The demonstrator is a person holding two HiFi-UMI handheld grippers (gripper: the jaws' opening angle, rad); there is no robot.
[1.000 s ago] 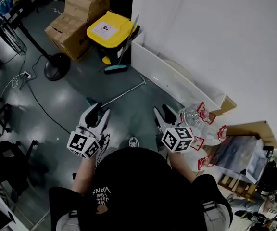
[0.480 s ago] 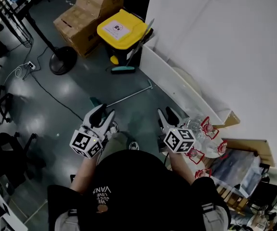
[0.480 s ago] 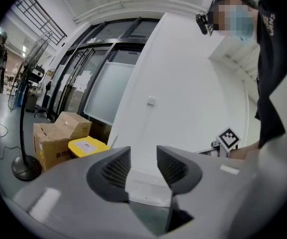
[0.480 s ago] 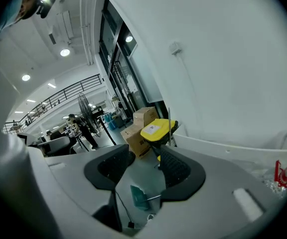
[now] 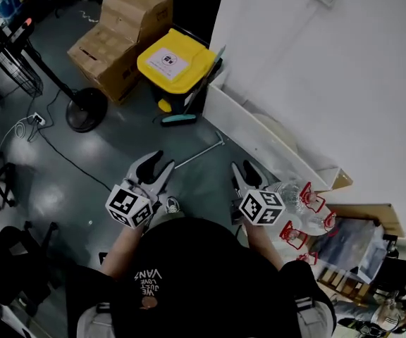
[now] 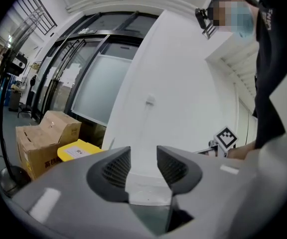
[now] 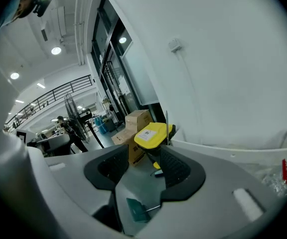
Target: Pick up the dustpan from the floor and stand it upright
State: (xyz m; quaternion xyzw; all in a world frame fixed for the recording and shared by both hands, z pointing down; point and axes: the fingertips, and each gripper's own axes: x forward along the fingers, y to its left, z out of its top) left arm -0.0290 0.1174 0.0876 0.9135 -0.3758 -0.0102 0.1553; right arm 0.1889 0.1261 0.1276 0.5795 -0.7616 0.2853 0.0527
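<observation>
Dustpan, teal plastic w/ thin metal handle (image 7: 136, 210) (image 5: 199, 155), x1: flat on grey floor (image 5: 104, 153), below and ahead of both grippers, untouched | grippers x2: left gripper (image 5: 162, 162) (image 6: 143, 156) jaws apart, empty; right gripper (image 5: 244, 166) (image 7: 144, 153) jaws apart, empty | teal-headed broom (image 5: 178, 119) x1, leaning on yellow-lidded black bin (image 5: 175, 60) x1 | brown cardboard boxes (image 5: 122, 37) x2, stacked, beside bin.

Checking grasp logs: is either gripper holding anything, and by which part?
Nothing is held: the left gripper and right gripper are both open and empty; the dustpan lies on the floor.
</observation>
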